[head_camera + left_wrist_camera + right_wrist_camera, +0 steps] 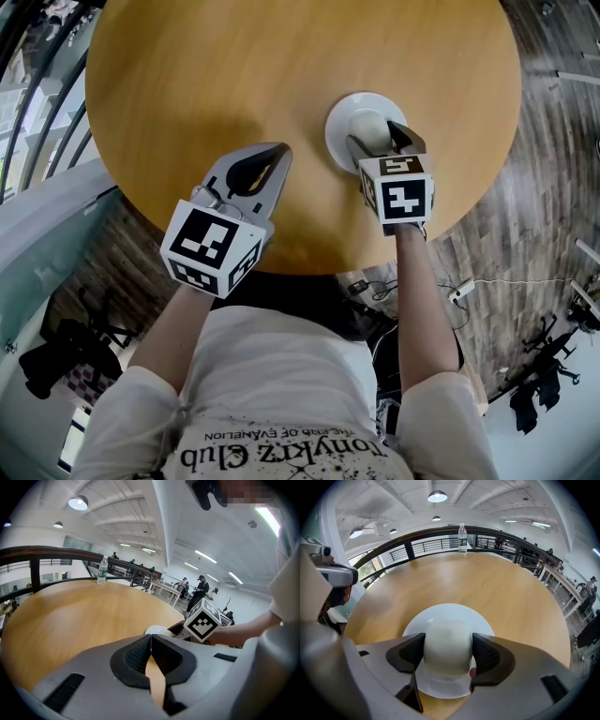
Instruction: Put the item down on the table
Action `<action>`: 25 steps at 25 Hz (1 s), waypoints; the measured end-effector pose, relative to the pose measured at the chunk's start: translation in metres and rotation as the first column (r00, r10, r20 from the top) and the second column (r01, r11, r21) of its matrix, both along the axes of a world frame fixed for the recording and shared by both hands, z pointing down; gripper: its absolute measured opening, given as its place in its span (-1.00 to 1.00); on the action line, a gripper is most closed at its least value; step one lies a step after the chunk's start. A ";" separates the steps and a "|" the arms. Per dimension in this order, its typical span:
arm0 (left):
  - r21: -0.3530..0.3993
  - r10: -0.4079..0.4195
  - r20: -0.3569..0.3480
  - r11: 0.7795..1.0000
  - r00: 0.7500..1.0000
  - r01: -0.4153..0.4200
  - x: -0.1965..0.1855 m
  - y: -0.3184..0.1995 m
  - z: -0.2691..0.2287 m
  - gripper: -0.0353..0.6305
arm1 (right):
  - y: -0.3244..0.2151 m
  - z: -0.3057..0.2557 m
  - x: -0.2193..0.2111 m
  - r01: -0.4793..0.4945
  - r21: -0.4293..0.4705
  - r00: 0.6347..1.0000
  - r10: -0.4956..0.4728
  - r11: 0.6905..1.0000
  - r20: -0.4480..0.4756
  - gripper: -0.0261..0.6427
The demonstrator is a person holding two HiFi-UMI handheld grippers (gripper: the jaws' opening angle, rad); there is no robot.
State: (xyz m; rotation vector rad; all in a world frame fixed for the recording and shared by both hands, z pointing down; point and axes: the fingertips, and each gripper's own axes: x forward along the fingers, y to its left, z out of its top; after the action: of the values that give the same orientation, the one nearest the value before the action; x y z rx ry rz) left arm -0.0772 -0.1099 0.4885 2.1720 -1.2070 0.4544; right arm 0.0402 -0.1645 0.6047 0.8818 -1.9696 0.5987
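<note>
The right gripper has its dark ribbed fingers closed narrowly on a pale, smooth, rounded item, one pad pressed to each side. The item sits over the middle of a round white plate. No view settles whether its underside rests on the plate or hangs just above it.

In the head view the plate lies on the near-right part of the round, light wooden desk. It sits fully inside the rim, with a band of bare wood between it and the right-hand edge. The near edge of the desk runs under the right gripper's marker cube, so the forearm reaches in from beyond the rim.

The left gripper has its fingers pressed together at the tips with nothing between them. It is over the near-left part of the desk, well apart from the plate, and its own cube hangs out past the edge.

The far half and the left side of the desk are open wood. A clear plastic water bottle stands upright at the far rim, just in front of a dark curved railing. To the right, plank flooring shows below the edge.
</note>
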 end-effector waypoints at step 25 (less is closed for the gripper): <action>0.030 -0.005 0.005 1.000 1.000 0.004 0.002 0.010 -0.017 -0.82 | 0.004 -0.024 0.007 0.034 0.051 0.999 -0.036 0.998 0.040 0.06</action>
State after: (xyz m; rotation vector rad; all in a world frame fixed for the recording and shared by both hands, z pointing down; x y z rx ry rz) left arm -0.0756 -0.0994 0.4714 2.1944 -1.2285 0.4424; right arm 0.0470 -0.1607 0.5805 0.8699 -2.0408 0.5526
